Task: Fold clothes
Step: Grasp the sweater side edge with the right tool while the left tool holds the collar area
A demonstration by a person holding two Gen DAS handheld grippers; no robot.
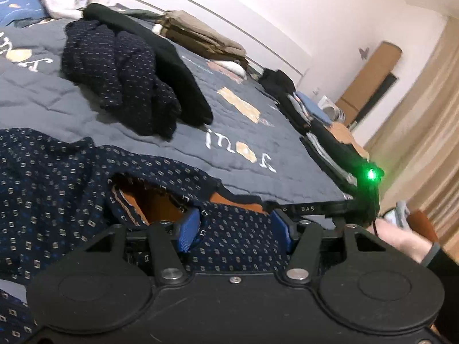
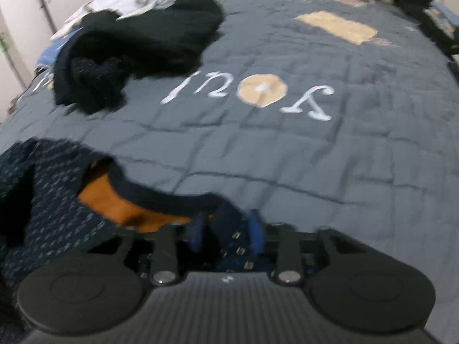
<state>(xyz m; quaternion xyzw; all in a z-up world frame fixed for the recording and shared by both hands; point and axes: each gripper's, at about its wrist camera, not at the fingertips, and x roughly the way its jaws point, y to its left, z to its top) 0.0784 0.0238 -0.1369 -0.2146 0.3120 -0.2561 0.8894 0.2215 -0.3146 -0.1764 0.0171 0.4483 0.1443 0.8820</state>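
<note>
Left wrist view, left to right. A navy patterned garment with small square motifs and an orange lining (image 1: 57, 177) lies at the near edge of the grey quilted bedspread with white lettering (image 1: 160, 134). Its neck opening gapes and shows the orange inside. The left tongs (image 1: 233, 230) stand partly spread with a fold of this garment bunched between the blue pads (image 1: 188, 229); the cloth fills the gap, so I judge it a hold on a thick fold, probably to anchor that side. Farther back lies a crumpled heap of dark clothes, one piece navy with dots and one plain black (image 1: 129, 77), apparently awaiting its turn. Beyond it sits a stack of folded tan cloth (image 1: 200, 37), and along the right edge of the bed a row of folded dark garments (image 1: 315, 126), seemingly finished work. At the far right a person's hand (image 1: 401, 238) carries the other device.

Right wrist view, blurred. The same garment (image 2: 43, 200) lies near left. The right tongs (image 2: 226, 229) are pressed nearly together, pinching its dark collar edge between the pads (image 2: 255, 229), most likely to draw that edge across the bedspread (image 2: 315, 157). The dark heap (image 2: 137, 46) lies far left.

The fold looks barely begun.
</note>
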